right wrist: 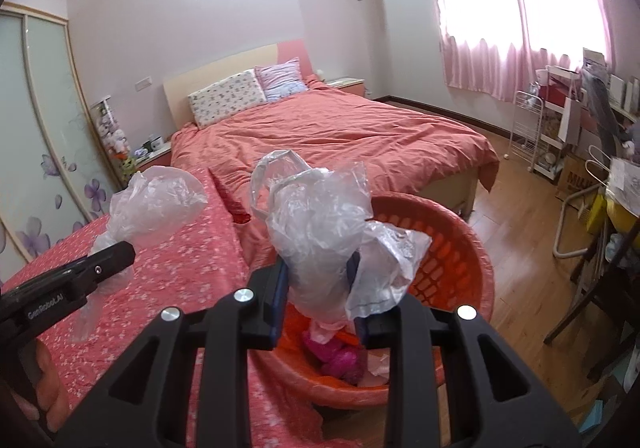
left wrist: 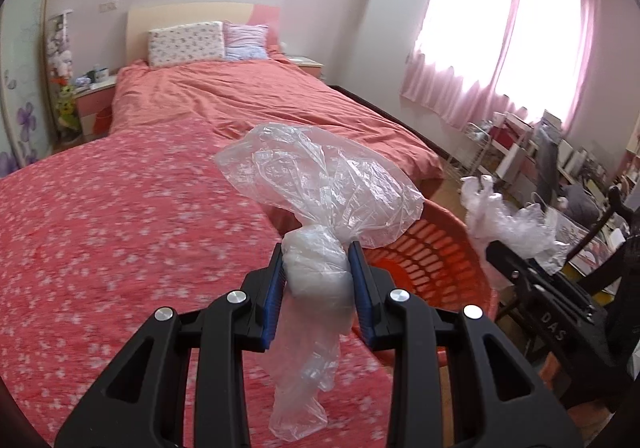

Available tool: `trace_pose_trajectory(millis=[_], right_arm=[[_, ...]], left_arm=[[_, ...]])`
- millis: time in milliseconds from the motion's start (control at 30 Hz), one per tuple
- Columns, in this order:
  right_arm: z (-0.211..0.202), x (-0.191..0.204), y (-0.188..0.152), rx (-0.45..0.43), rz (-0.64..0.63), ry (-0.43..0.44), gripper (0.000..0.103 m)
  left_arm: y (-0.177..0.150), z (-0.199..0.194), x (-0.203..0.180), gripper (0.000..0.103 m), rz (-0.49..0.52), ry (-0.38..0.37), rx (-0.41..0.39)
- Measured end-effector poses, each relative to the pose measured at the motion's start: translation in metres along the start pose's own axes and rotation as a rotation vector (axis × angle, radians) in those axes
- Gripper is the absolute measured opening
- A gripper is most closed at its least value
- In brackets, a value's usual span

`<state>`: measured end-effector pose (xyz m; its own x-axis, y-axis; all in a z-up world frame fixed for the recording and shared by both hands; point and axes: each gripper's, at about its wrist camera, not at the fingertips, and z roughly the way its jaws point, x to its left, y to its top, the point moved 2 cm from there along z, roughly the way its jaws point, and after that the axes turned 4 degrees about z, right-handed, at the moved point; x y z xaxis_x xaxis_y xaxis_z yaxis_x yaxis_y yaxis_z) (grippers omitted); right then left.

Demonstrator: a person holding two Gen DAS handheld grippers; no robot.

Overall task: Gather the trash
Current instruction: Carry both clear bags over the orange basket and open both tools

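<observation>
My left gripper is shut on a crumpled clear plastic bag and holds it above the pink floral cloth, left of an orange basket. My right gripper is shut on another clear plastic bag and holds it over the basket's rim. Pink and orange trash lies in the basket. The right gripper with its bag shows in the left wrist view; the left gripper with its bag shows in the right wrist view.
A bed with a salmon cover lies beyond the floral surface. A wooden floor, a white rack, a cluttered desk and a dark chair stand to the right. A wardrobe is at left.
</observation>
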<state>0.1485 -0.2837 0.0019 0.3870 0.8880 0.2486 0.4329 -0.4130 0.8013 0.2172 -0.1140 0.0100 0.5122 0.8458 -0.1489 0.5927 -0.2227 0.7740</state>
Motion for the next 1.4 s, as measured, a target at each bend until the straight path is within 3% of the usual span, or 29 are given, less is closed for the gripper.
trace_pose_trajectory(millis=[833, 1000, 1167, 1400], right_arm=[[0.039, -0.06, 0.011, 0.007, 0.085, -0.038, 0.028], [0.042, -0.064, 0.014, 0.005, 0.093, -0.029, 0.036], [0.047, -0.069, 0.017, 0.012, 0.122, -0.005, 0.053], [0.038, -0.067, 0.015, -0.009, 0.099, -0.022, 0.073]], left_arm=[[-0.005, 0.064, -0.056, 0.032, 0.054, -0.117, 0.106], [-0.005, 0.07, -0.056, 0.037, 0.047, -0.106, 0.123], [-0.008, 0.073, -0.052, 0.05, 0.035, -0.09, 0.139], [-0.012, 0.067, -0.038, 0.055, 0.02, -0.031, 0.147]])
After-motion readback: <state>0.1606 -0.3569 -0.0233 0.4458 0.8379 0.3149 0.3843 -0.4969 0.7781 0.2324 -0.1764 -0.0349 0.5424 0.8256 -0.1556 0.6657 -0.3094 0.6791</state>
